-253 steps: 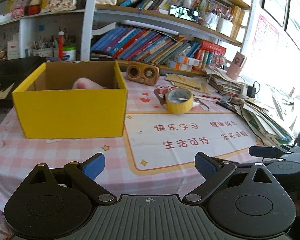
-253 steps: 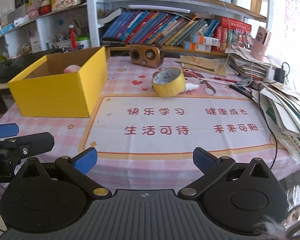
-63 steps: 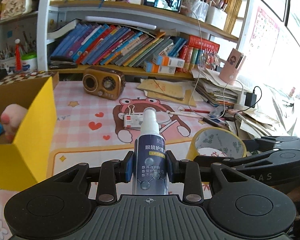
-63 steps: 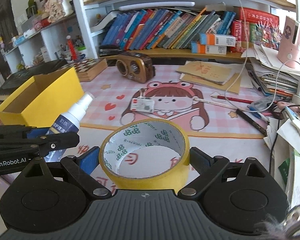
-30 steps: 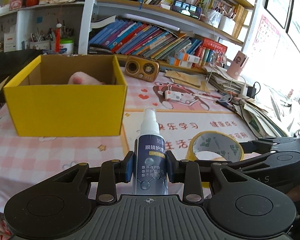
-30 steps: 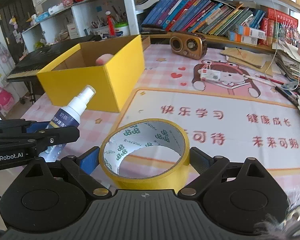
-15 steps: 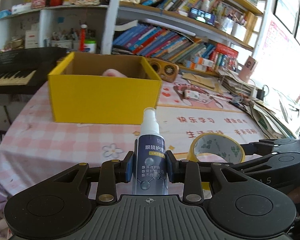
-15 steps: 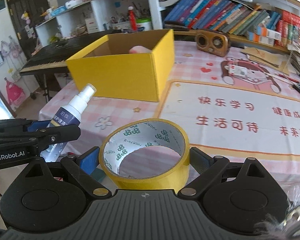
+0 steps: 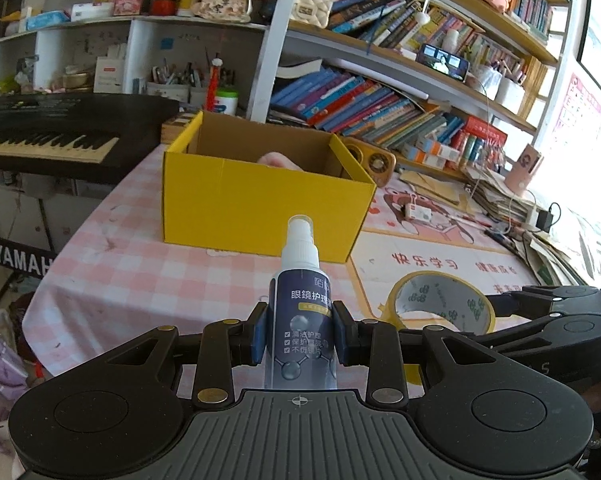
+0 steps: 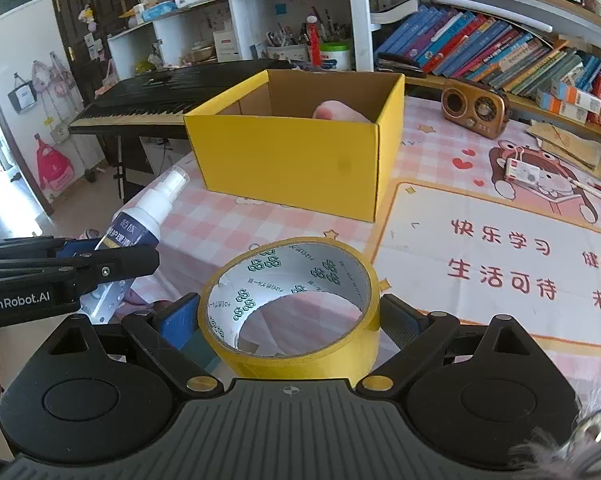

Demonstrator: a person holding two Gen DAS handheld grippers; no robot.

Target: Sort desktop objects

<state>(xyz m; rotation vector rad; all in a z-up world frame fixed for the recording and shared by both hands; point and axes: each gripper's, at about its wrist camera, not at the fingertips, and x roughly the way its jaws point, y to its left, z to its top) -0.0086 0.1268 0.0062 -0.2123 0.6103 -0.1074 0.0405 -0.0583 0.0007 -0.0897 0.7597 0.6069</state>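
Observation:
My left gripper (image 9: 299, 334) is shut on a dark blue spray bottle (image 9: 302, 312) with a white nozzle, held upright above the table's near left part. The bottle also shows in the right wrist view (image 10: 140, 224). My right gripper (image 10: 290, 320) is shut on a yellow tape roll (image 10: 292, 312), which also shows in the left wrist view (image 9: 440, 304). An open yellow cardboard box (image 9: 260, 196) stands ahead of both grippers on the pink checked tablecloth (image 9: 140, 272); it also shows in the right wrist view (image 10: 300, 156). A pink soft object (image 10: 336, 111) lies inside it.
A brown retro radio (image 10: 474, 110) stands behind the box. A small white card with a clip (image 10: 520, 172) lies on the cartoon desk mat (image 10: 500, 260). A black keyboard (image 9: 48, 136) is at the left. Bookshelves (image 9: 360, 100) and paper piles (image 9: 540, 220) line the back and right.
Both grippers have drawn back and swung left with their loads. The yellow box now sits more central and farther ahead. Both grips are unchanged.

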